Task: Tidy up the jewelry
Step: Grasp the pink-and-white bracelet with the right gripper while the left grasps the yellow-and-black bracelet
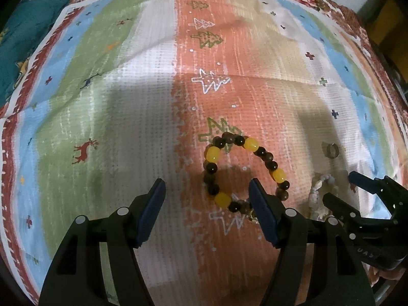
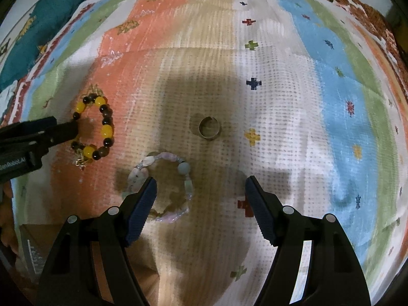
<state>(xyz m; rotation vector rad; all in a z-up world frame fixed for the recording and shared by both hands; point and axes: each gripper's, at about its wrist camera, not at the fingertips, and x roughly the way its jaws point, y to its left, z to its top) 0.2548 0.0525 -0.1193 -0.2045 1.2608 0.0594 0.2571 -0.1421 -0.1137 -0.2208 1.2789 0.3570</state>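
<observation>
The dark-and-yellow bead bracelet (image 1: 244,173) is a closed loop of brown-black round beads with four larger yellow beads and a small gold charm at its near side. It lies flat on the orange band of the striped cloth (image 1: 142,81). The pale bead bracelet (image 2: 163,186), made of translucent pink, white and light blue stones of uneven shape, lies just to the right of the dark-and-yellow bracelet, not touching it. The metal ring (image 2: 209,128) lies beyond the pale bracelet, apart from both bracelets.

The left gripper (image 1: 206,191) has its jaws spread wide and holds nothing; its right finger overlaps the near-right part of the dark-and-yellow bracelet in the left wrist view. The right gripper (image 2: 200,187) also stands wide and empty; its left finger covers the near-left part of the pale bracelet. Whether either finger touches the beads cannot be told.

A teal fabric (image 1: 23,28) lies far left of the dark-and-yellow bracelet, at the cloth's edge. The cloth beyond the bracelets is bare.
</observation>
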